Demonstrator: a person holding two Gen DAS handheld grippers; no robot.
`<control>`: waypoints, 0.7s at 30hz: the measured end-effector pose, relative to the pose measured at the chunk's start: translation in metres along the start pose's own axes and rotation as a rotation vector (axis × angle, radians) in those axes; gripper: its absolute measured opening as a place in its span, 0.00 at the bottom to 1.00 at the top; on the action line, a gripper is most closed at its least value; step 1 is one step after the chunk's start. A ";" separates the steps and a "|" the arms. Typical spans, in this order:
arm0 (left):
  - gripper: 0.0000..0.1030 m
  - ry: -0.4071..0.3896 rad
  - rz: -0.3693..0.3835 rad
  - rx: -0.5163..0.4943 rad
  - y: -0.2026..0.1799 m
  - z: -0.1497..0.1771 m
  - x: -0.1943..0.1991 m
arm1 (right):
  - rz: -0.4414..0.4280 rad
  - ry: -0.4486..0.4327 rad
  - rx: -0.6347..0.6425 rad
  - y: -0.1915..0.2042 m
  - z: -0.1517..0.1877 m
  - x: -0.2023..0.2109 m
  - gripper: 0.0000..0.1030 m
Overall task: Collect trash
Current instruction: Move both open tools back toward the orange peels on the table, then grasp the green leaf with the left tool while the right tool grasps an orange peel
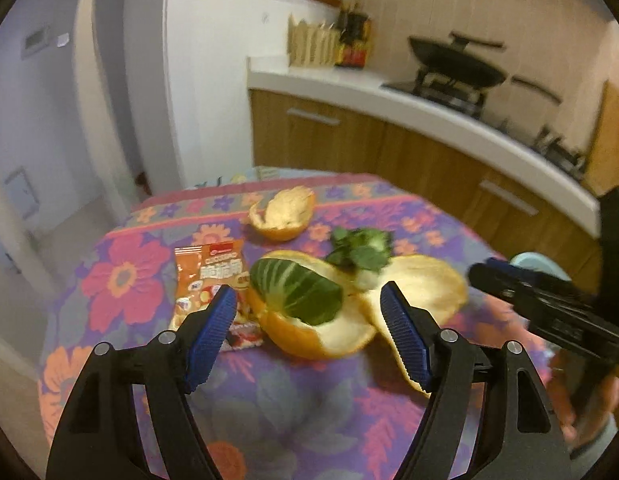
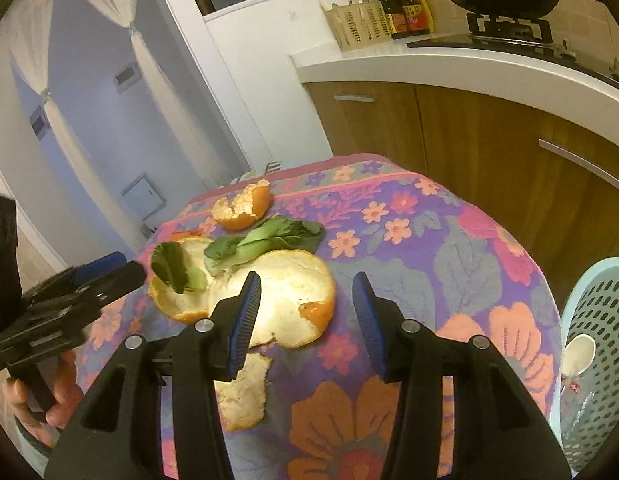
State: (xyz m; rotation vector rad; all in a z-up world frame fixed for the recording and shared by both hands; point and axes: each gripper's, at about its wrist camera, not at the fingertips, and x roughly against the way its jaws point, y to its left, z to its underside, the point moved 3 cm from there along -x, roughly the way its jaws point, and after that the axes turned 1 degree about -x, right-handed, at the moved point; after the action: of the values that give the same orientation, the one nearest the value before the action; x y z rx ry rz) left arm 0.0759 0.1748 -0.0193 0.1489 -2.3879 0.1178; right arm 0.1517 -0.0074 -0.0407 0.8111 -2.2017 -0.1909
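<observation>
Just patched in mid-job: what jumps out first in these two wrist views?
The loud floral tablecloth with a heap of trash at its middle: big orange peels, green leaves on them, and an orange snack wrapper beside. Both tongs, left and right, hover open over the pile, holding nothing. A pale blue perforated basket stands past the table's edge on the right.

only the orange snack packet [image 1: 211,280] just past the left hand-held gripper [image 1: 309,332] has print, and it's too blurry to read
</observation>
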 end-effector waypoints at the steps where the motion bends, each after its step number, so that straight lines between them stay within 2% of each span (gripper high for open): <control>1: 0.65 0.012 -0.021 -0.003 0.001 -0.002 -0.005 | 0.006 0.003 0.005 0.000 0.001 -0.003 0.43; 5: 0.62 0.032 -0.042 -0.003 0.004 -0.006 -0.018 | 0.002 0.049 -0.017 -0.007 0.008 -0.017 0.43; 6: 0.57 0.040 -0.048 -0.008 0.004 -0.007 -0.021 | 0.004 0.056 -0.022 -0.008 0.009 -0.017 0.43; 7: 0.44 0.048 -0.047 -0.009 0.004 -0.007 -0.023 | 0.011 0.055 -0.021 -0.008 0.009 -0.018 0.43; 8: 0.37 0.066 -0.032 -0.001 0.005 -0.005 -0.027 | 0.009 0.061 -0.016 -0.007 0.008 -0.020 0.43; 11: 0.28 0.062 -0.045 0.014 0.005 -0.003 -0.028 | 0.022 0.086 0.016 -0.001 0.010 -0.028 0.43; 12: 0.19 0.054 -0.053 0.012 0.006 -0.001 -0.026 | 0.033 0.088 0.027 0.001 0.009 -0.030 0.43; 13: 0.18 0.047 -0.055 0.014 0.007 0.000 -0.023 | 0.029 0.096 0.022 0.002 0.007 -0.034 0.43; 15: 0.14 0.019 -0.024 0.036 0.010 0.001 -0.014 | -0.035 0.111 -0.041 -0.002 0.004 -0.039 0.43; 16: 0.12 0.003 -0.011 0.046 0.012 0.001 -0.010 | -0.039 0.123 -0.068 -0.005 0.002 -0.045 0.43; 18: 0.11 -0.038 0.005 0.065 0.017 0.003 0.002 | 0.016 0.137 -0.060 -0.005 0.000 -0.053 0.43; 21: 0.11 -0.099 0.044 0.098 0.024 0.004 0.023 | -0.002 0.153 -0.048 0.000 0.000 -0.058 0.40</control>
State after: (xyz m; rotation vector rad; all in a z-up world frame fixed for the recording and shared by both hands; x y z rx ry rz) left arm 0.0531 0.1968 -0.0071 0.1513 -2.4860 0.2533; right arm 0.1803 0.0276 -0.0762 0.7764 -2.0458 -0.1762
